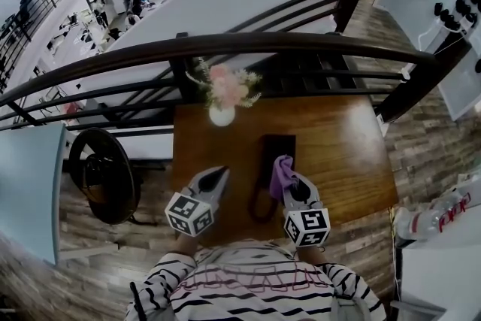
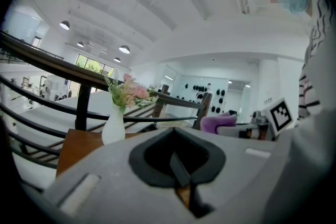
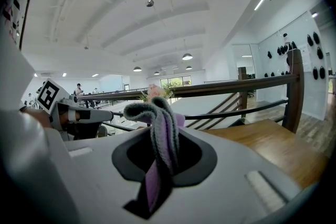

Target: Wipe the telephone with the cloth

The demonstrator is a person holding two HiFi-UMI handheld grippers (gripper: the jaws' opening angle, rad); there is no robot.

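The black telephone [image 1: 279, 147] lies on the wooden table [image 1: 346, 154], and its cord loops toward the near edge [image 1: 258, 205]. My right gripper [image 1: 288, 178] hovers just over the phone's near end, shut on a purple-grey cloth [image 1: 282, 171]. The cloth [image 3: 160, 128] folds up out of the jaws of the right gripper [image 3: 157, 168]. My left gripper [image 1: 218, 177] hangs left of the phone, apart from it. Its jaws [image 2: 181, 178] are closed together with nothing between them. From the left gripper view the cloth [image 2: 218, 123] shows at the right.
A white vase of pink flowers [image 1: 222, 113] stands at the table's far edge, just beyond the phone. A dark curved railing [image 1: 225, 47] runs behind the table. A round black seat [image 1: 105, 175] is at the left, and bottles [image 1: 443, 214] are at the right.
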